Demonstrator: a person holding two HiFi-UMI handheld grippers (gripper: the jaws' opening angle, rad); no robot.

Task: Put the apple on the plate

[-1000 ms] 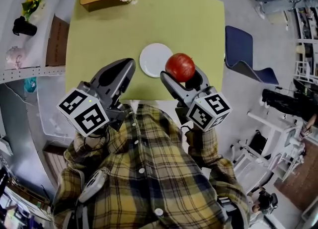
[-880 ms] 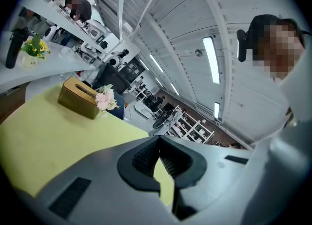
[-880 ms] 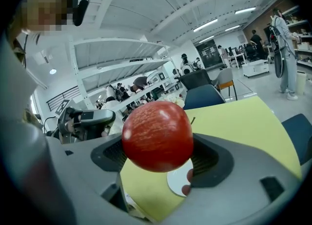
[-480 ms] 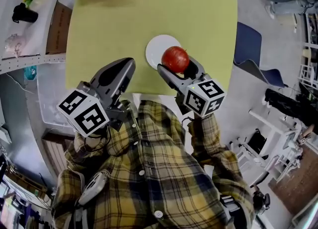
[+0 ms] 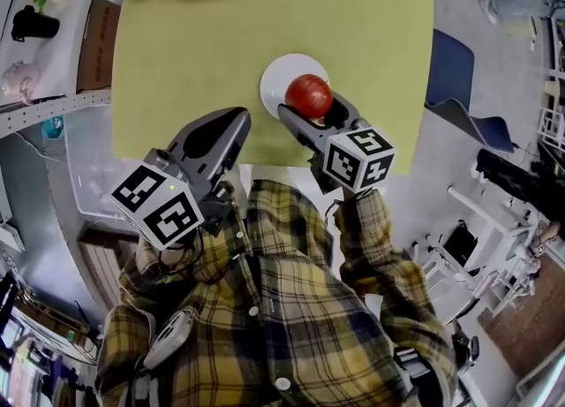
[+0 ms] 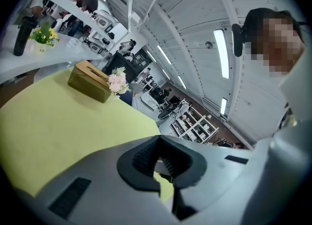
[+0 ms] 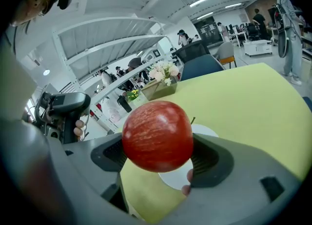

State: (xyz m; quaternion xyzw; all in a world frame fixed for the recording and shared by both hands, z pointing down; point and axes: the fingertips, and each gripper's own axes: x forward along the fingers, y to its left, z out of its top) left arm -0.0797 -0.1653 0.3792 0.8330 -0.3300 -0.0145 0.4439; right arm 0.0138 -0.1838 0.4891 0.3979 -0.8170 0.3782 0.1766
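Observation:
A red apple [image 5: 309, 96] is held between the jaws of my right gripper [image 5: 311, 110], which is shut on it. The apple hangs over the near part of a white plate [image 5: 281, 77] on the yellow-green table [image 5: 203, 43]. From the right gripper view, the apple [image 7: 157, 135] fills the gap of the right gripper [image 7: 158, 156], with the plate [image 7: 207, 132] showing below and behind it. To the left, my left gripper [image 5: 231, 124] hovers at the table's near edge, shut and holding nothing. In its own view the left gripper [image 6: 157, 164] has its pads together.
A wooden tissue box [image 6: 90, 81] with pale flowers [image 6: 117, 81] stands at the table's far edge. A blue chair [image 5: 450, 70] is off the right side. A shelf on the left holds a black bottle [image 5: 31, 24] and yellow flowers.
My right gripper has carried the apple forward and to the left, from beside the plate's right edge to over the plate. The left gripper has hardly moved.

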